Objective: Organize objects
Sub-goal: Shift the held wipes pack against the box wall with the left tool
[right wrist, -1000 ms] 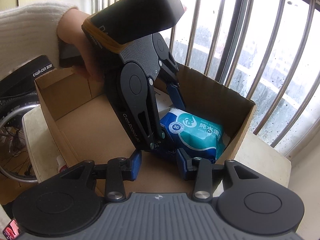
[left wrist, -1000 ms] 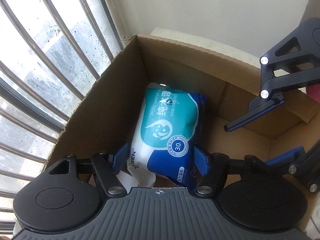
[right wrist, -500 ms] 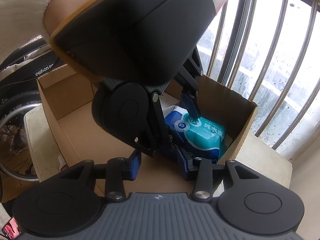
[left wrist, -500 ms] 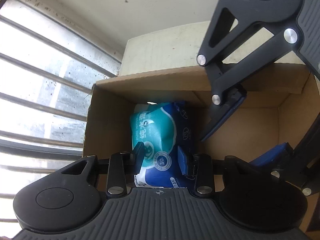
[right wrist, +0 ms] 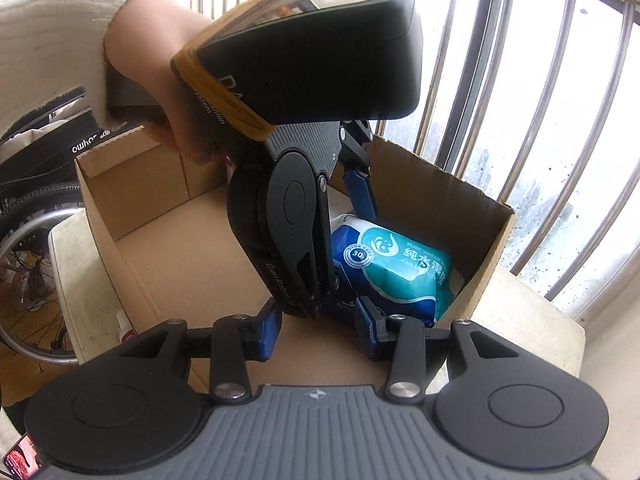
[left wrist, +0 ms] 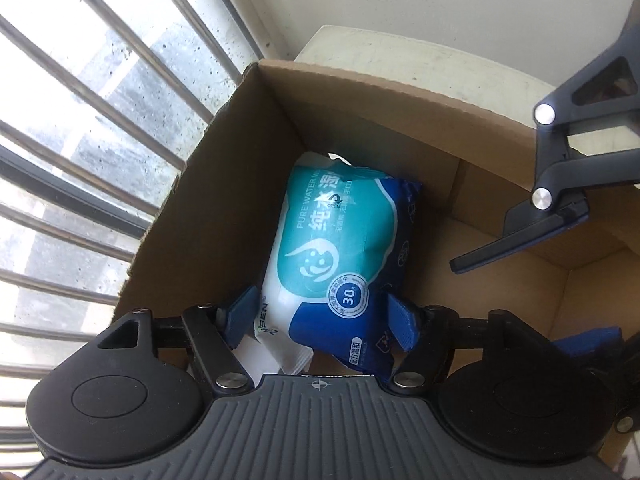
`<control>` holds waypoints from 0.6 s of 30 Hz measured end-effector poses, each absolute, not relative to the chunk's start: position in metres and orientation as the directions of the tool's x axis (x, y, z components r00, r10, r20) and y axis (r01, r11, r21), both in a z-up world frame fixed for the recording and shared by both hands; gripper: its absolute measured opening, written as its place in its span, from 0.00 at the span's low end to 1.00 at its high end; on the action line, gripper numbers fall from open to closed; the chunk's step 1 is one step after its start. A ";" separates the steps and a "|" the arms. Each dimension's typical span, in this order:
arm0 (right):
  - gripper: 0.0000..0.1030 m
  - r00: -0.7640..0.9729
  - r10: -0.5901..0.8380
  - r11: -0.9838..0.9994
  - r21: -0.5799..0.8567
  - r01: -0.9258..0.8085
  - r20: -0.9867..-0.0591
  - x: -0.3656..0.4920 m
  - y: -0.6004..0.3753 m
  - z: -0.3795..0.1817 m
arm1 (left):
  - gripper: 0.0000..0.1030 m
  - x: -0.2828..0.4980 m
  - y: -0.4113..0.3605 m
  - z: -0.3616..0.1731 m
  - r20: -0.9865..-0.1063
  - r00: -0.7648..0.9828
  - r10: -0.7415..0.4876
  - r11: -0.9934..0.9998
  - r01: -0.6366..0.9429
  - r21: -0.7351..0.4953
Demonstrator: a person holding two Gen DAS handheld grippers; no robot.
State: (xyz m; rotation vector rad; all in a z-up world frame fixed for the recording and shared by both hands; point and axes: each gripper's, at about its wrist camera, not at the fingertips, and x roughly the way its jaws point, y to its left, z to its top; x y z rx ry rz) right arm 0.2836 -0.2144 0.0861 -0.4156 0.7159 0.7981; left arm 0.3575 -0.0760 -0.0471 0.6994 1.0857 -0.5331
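While the wipes pack (left wrist: 340, 248) hugs the box wall (left wrist: 208, 216), both grippers' fingers (left wrist: 400, 320) gape.

Teal-and-blue wet-wipes pack (left wrist: 340, 248) lies flat in the cardboard box (left wrist: 224, 200) corner.

A glossy plastic pack of wipes (left wrist: 340, 256), its film wrinkled and catching the light, lies in a matt brown cardboard box (left wrist: 224, 184) whose cut edges show rough corrugation. The left gripper (left wrist: 320, 316) is matt black plastic with ribbed grey casing, shiny metal pins and dull blue fingertips (left wrist: 402, 320); the right gripper (right wrist: 316, 328) is of the same make. A soft, fuzzy cream knit sleeve (right wrist: 52, 36) covers the arm above. The box stands on a pale, speckled, stone-like tabletop (right wrist: 532, 320). Painted metal window bars (left wrist: 100, 92) front dusty, spotted glass.
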 end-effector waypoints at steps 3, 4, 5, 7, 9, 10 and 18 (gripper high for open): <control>0.44 0.480 0.501 0.633 -0.074 -0.771 -0.720 0.291 -0.216 0.088 | 0.65 0.353 -0.080 -0.052 -0.915 0.401 -0.037 0.685 0.677 0.268; 0.44 0.475 0.497 0.628 -0.076 -0.774 -0.727 0.294 -0.216 0.088 | 0.63 0.349 -0.085 -0.051 -0.909 0.417 -0.023 0.671 0.680 0.295; 0.44 0.469 0.493 0.624 -0.078 -0.778 -0.732 0.296 -0.215 0.089 | 0.62 0.345 -0.089 -0.051 -0.900 0.435 -0.004 0.652 0.684 0.328; 0.44 0.461 0.487 0.617 -0.081 -0.783 -0.742 0.302 -0.215 0.090 | 0.61 0.338 -0.097 -0.049 -0.885 0.466 0.030 0.603 0.697 0.387; 0.44 0.462 0.488 0.617 -0.082 -0.783 -0.741 0.306 -0.216 0.090 | 0.60 0.331 -0.106 -0.052 -0.839 0.537 0.087 0.508 0.701 0.501; 0.44 0.462 0.492 0.617 -0.078 -0.783 -0.738 0.309 -0.217 0.090 | 0.60 0.326 -0.112 -0.062 -0.792 0.594 0.143 0.407 0.694 0.594; 0.44 0.457 0.504 0.610 -0.073 -0.789 -0.733 0.328 -0.223 0.090 | 0.60 0.334 -0.102 -0.054 -0.836 0.542 0.080 0.395 0.753 0.526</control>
